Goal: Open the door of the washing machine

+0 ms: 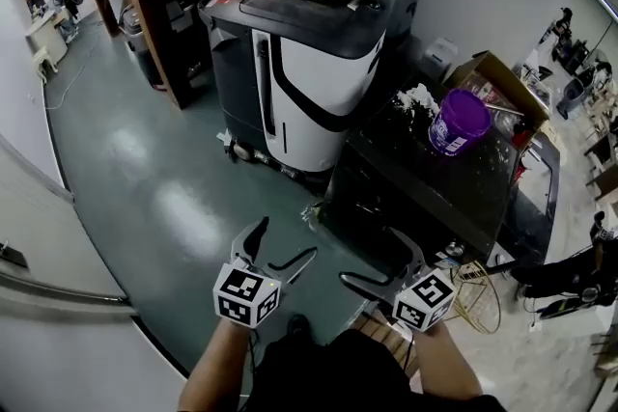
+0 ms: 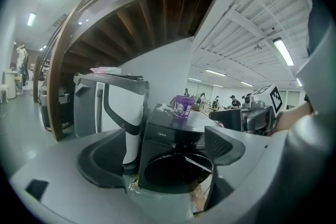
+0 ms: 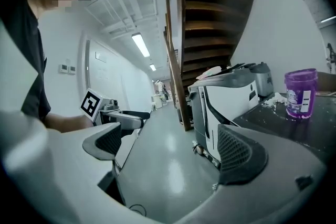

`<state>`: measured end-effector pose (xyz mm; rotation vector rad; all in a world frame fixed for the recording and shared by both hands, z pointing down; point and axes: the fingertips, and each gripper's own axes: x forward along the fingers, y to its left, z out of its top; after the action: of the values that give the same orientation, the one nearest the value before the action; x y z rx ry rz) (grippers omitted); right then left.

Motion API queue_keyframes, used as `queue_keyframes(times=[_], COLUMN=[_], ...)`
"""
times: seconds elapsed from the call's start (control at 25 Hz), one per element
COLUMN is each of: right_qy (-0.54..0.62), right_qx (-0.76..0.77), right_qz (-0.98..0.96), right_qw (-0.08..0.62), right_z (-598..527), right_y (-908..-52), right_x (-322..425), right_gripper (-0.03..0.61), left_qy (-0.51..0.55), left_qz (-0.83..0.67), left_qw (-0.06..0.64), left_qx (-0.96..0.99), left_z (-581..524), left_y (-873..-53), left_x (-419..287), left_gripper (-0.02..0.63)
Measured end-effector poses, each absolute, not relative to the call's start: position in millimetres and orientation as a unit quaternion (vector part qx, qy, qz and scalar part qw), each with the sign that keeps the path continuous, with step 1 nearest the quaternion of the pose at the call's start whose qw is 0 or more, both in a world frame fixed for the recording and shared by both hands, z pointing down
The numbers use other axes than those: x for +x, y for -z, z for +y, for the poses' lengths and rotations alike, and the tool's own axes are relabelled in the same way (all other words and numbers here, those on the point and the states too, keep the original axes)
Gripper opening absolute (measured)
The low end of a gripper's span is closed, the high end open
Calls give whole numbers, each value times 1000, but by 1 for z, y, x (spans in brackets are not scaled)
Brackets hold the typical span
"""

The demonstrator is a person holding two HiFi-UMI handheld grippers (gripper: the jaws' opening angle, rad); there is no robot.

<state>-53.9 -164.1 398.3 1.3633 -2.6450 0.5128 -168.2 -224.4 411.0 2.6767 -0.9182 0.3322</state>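
Note:
The black washing machine (image 1: 425, 183) stands just ahead of me on the right, with a purple tub (image 1: 460, 121) on its top. Its round dark door (image 2: 176, 170) fills the middle of the left gripper view and looks shut against the front panel. My left gripper (image 1: 286, 240) hangs open in front of the machine, a short way off, with nothing between its fingers (image 2: 100, 160). My right gripper (image 1: 379, 260) is also open and empty, close to the machine's near corner. In the right gripper view the washer's top (image 3: 283, 123) and the purple tub (image 3: 301, 86) lie to the right.
A white and black floor machine (image 1: 309, 82) stands left of the washer, with papers on top. Behind it rises a wooden staircase (image 1: 145, 5). A cardboard box (image 1: 497, 77) sits behind the washer, and a gold wire basket (image 1: 478, 296) at its right. A white curved wall (image 1: 58, 304) borders my left.

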Motion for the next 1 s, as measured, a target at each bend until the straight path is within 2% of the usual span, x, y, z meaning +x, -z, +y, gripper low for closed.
queue_keyframes(times=[0.28, 0.76, 1.0], right_qy=[-197, -188, -192], right_qx=[477, 512, 512], right_qz=[-855, -838, -837], right_qw=[59, -7, -13], right_z=[-173, -225, -241], right_y=[-403, -397, -401], right_x=[-11, 93, 121], right_gripper=[580, 577, 575], left_qy=[-146, -183, -198], left_qz=[-282, -251, -230], left_qw=[180, 135, 135], left_qx=[931, 941, 943], left_z=[-238, -292, -297], left_y=[-430, -397, -406], left_x=[-128, -22, 24], left_gripper=[489, 479, 466])
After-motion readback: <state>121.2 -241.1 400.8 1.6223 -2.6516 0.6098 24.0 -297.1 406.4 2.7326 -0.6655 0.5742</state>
